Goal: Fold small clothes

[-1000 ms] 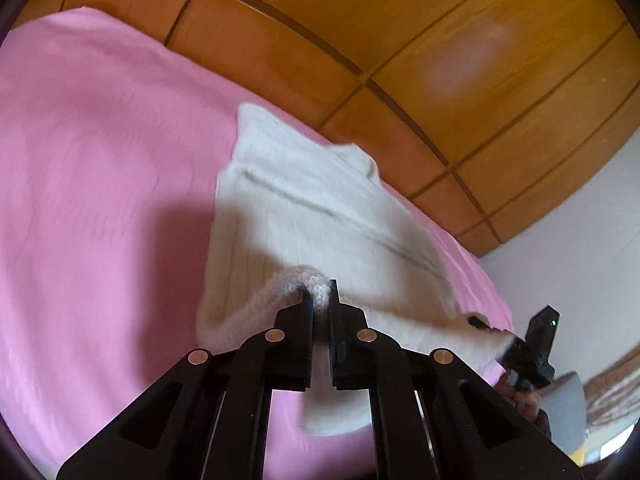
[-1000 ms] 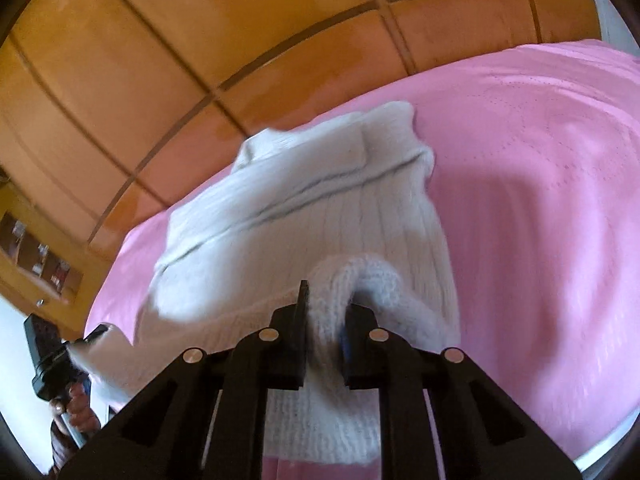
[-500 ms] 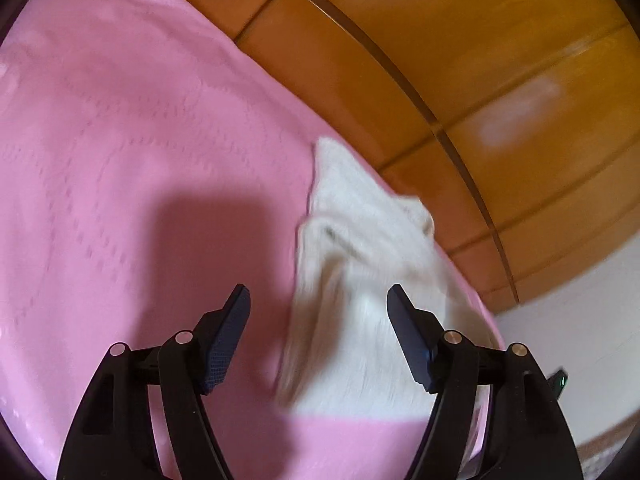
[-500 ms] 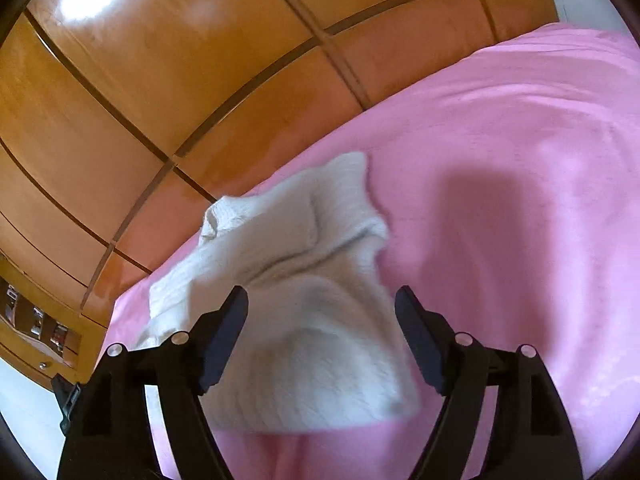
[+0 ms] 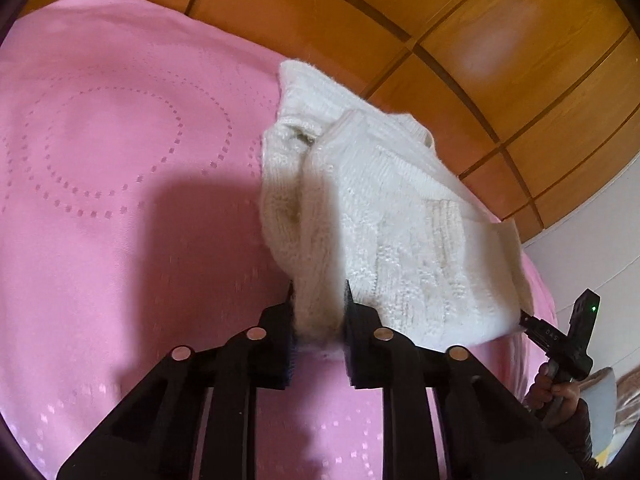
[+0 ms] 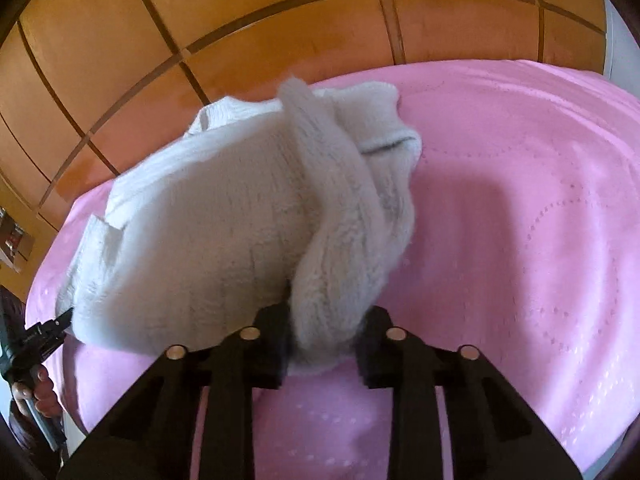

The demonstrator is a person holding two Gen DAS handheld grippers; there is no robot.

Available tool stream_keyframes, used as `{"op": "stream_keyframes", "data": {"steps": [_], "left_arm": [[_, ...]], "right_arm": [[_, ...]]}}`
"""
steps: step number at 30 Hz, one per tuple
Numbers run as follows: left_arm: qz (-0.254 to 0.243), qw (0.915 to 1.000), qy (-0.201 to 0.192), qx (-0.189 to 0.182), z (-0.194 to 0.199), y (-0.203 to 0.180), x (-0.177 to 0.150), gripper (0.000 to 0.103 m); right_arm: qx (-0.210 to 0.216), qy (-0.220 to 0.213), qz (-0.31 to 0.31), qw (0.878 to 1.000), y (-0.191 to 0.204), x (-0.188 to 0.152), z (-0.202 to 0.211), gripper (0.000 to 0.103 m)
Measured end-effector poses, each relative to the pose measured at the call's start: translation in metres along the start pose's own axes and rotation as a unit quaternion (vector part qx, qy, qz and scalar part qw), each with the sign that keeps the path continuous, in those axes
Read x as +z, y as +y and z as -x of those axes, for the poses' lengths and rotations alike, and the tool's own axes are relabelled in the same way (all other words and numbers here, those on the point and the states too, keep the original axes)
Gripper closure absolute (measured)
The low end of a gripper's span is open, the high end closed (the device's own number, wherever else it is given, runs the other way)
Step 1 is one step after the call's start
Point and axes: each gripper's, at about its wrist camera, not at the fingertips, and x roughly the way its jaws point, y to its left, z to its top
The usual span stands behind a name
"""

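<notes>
A white knit sweater [image 5: 400,208] lies folded on the pink bedspread [image 5: 120,200]. My left gripper [image 5: 319,300] has a thick near fold of it between its jaws, which are closing with the pads pressing the wool. In the right wrist view the same sweater [image 6: 208,220] looks greyer. There my right gripper [image 6: 326,312] is closing on a bulky fold at its near right corner. Each view shows the other gripper at the sweater's far corner: the right gripper [image 5: 528,322] and the left gripper [image 6: 56,320], each held by a hand.
Wooden wardrobe panels [image 5: 480,40] rise right behind the bed. A white wall [image 5: 592,248] stands at the right. The pink bedspread [image 6: 520,220] spreads wide on both sides of the sweater. A shelf with small items [image 6: 14,240] shows at the left edge.
A second ago both grippers held the sweater pinched. Half a second ago both stood wide open above it. Now both have come down and closed on folds at its near edge.
</notes>
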Motion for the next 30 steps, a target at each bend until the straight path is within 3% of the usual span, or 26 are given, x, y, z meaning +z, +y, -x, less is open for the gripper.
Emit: {"op": "stream_keyframes", "data": {"steps": [5,11,21,23,27,30], "left_arm": [[-0.007,0.9999,-0.003,-0.012,0.017,-0.004,-0.011,0.09],[-0.012,0.9997,0.006,-0.018,0.046,-0.007,-0.036,0.091],[-0.018,0.9948,0.099,0.014,0.091,0.003,-0.124,0.089],[-0.047,0.9937,0.09,0.048,0.096,-0.004,-0.121,0.087],[-0.077,0.9933,0.036,0.079,0.102,-0.014,-0.091,0.061],[-0.116,0.9895,0.002,0.086,0.095,-0.031,-0.068,0.058]], "right_arm": [[0.043,-0.005,-0.02,0.999,-0.008,-0.014,0.036,0.085],[0.055,0.012,-0.022,0.998,-0.006,-0.041,0.061,0.085],[0.036,0.099,-0.021,0.994,-0.025,-0.117,0.088,0.085],[0.033,0.101,-0.009,0.994,-0.022,-0.112,0.089,0.082],[-0.008,0.059,0.028,0.998,-0.01,-0.085,0.098,0.061],[-0.024,0.005,0.048,0.999,-0.001,-0.059,0.102,0.054]]}}
